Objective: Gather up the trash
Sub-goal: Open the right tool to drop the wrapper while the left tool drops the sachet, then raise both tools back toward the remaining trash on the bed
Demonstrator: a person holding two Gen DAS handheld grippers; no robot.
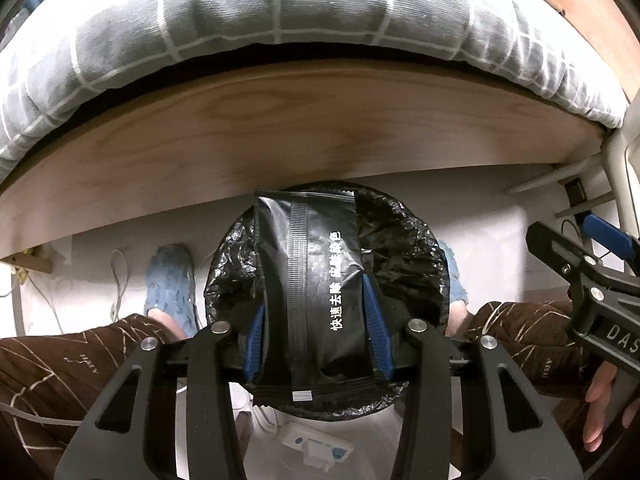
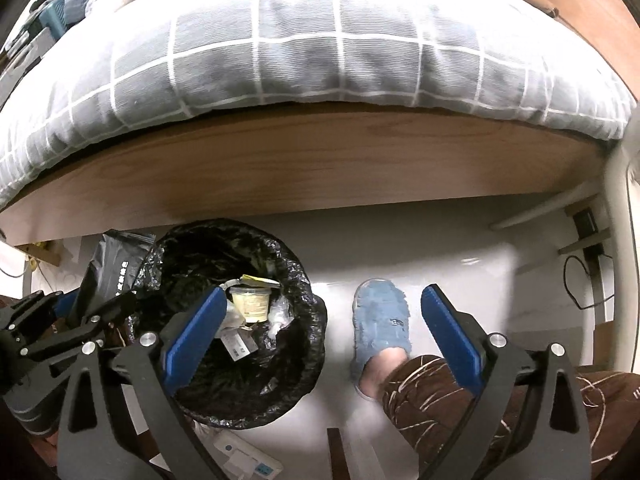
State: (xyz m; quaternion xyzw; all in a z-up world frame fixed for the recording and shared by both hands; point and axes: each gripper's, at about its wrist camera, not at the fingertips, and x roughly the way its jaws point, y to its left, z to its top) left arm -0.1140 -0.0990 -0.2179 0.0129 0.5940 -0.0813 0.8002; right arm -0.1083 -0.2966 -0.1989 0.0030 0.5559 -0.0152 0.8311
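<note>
My left gripper point(image 1: 316, 320) is shut on a black foil packet point(image 1: 310, 292) with white Chinese print and holds it right above the trash bin point(image 1: 416, 248), which is lined with a black bag. In the right wrist view the bin point(image 2: 288, 360) stands on the floor at lower left and holds a yellow-white cup point(image 2: 250, 304) and other scraps. The packet point(image 2: 110, 268) and left gripper point(image 2: 76, 312) show at the bin's left rim. My right gripper point(image 2: 324, 336) is wide open and empty, to the right of the bin, above the floor.
A bed with a grey checked cover point(image 2: 300, 52) and wooden side board point(image 2: 320, 168) runs across behind the bin. The person's blue slipper point(image 2: 382, 320) and brown trouser leg point(image 2: 440, 400) are right of the bin. A white power strip point(image 2: 248, 460) lies on the floor in front.
</note>
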